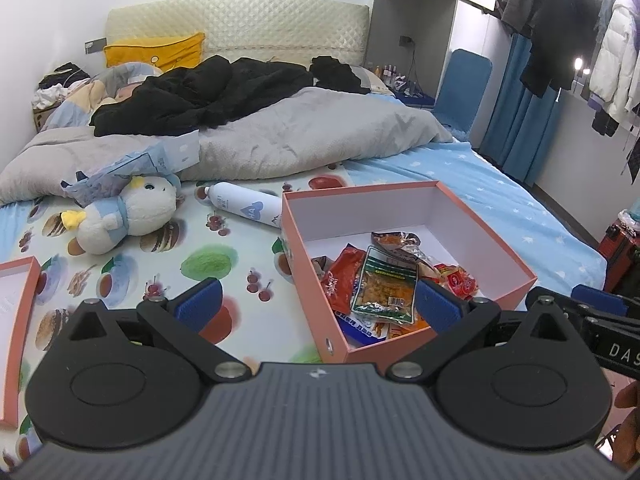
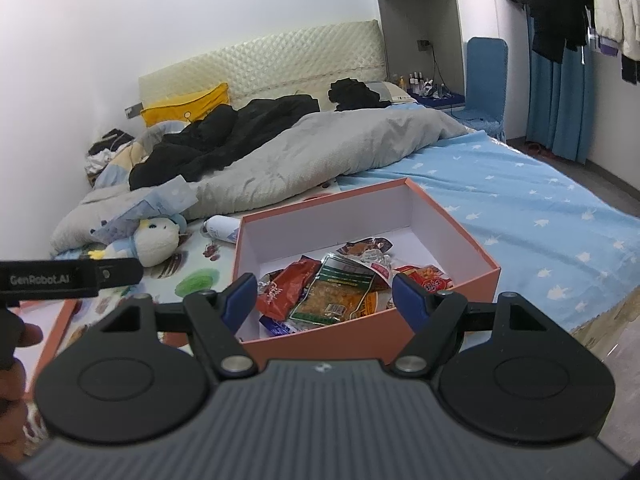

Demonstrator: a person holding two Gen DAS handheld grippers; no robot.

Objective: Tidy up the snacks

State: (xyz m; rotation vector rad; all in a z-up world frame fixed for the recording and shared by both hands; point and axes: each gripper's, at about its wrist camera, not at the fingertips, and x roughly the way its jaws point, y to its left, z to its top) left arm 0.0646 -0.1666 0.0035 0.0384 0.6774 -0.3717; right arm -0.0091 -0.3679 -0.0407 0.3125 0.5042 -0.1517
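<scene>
An open salmon-pink box (image 1: 312, 280) (image 2: 452, 284) with white inside walls stands on the bed. Several snack packets lie in it: a clear green-edged bag of orange crisps (image 1: 384, 284) (image 2: 336, 292) on top, a red packet (image 1: 344, 276) (image 2: 288, 284) to its left, and small red wrappers (image 1: 460, 280) (image 2: 428, 276) on the right. My left gripper (image 1: 320, 304) hovers over the box's near left corner, jaws wide open and empty. My right gripper (image 2: 324, 294) is open above the box's near wall, with nothing between its blue pads (image 2: 408, 300).
The box lid (image 1: 20, 320) (image 2: 56, 320) lies at the left. A plush duck (image 1: 128, 212) (image 2: 156, 240) and a white bottle (image 1: 244, 204) (image 2: 220, 228) rest on the fruit-print sheet. A grey duvet (image 1: 280, 140) with black clothes lies behind. The bed's edge runs along the right.
</scene>
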